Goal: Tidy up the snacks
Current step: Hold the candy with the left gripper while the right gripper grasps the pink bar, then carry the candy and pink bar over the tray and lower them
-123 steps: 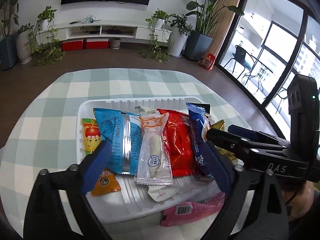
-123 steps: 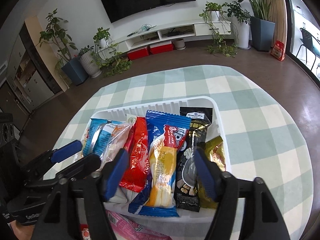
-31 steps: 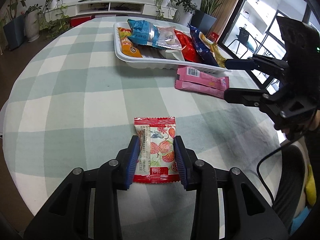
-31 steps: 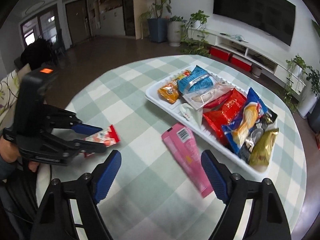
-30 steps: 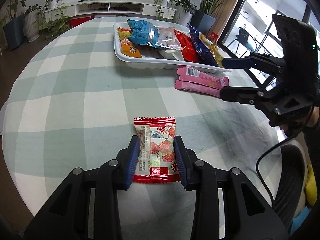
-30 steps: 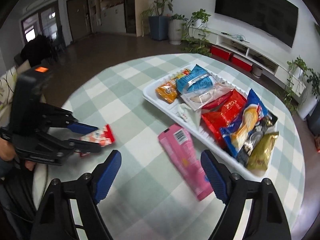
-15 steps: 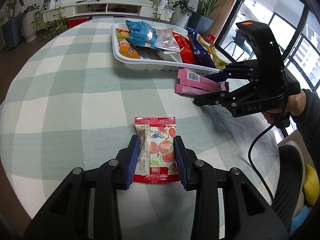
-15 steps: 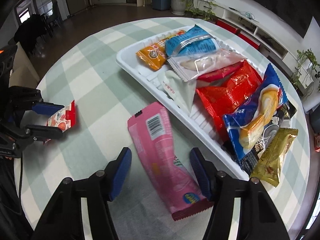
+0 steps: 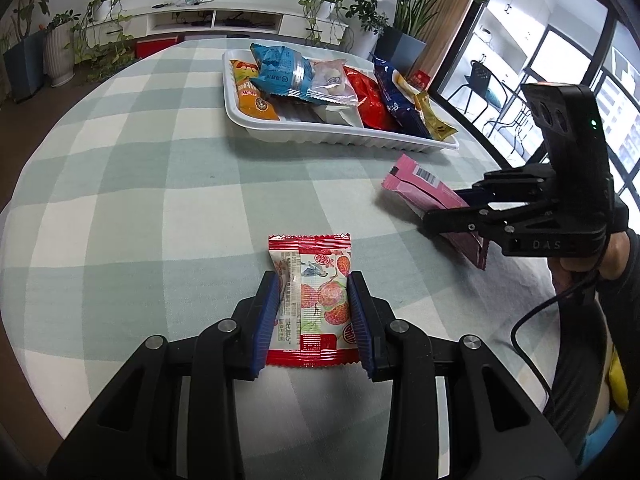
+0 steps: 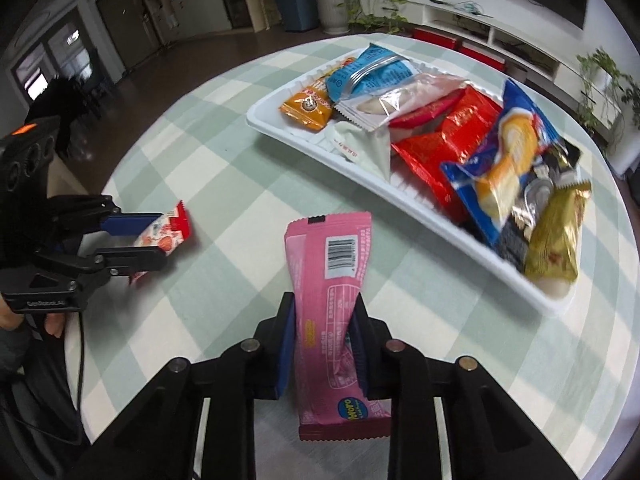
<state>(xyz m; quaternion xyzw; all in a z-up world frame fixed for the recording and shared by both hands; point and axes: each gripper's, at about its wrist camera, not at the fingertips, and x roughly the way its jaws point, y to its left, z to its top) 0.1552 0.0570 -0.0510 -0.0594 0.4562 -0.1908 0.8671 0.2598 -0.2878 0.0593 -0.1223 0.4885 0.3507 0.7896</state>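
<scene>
On the checked worktop (image 9: 120, 184), near the white tray (image 10: 400, 184) of snacks: one long pink packet (image 10: 332, 304), right gripper (image 10: 322, 344) fingers just closed on its lower half, wrapper creased between them. One small red-and-white packet (image 9: 310, 292), clamped across its width by the left gripper (image 9: 314, 316). Both judged light, soft, crinkly and slippery film; best pinched mid-body or at a sealed end, gently.

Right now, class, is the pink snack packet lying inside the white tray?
No: the pink snack packet is outside the white tray, over the checked tablecloth, pinched between the right gripper pads.
</scene>
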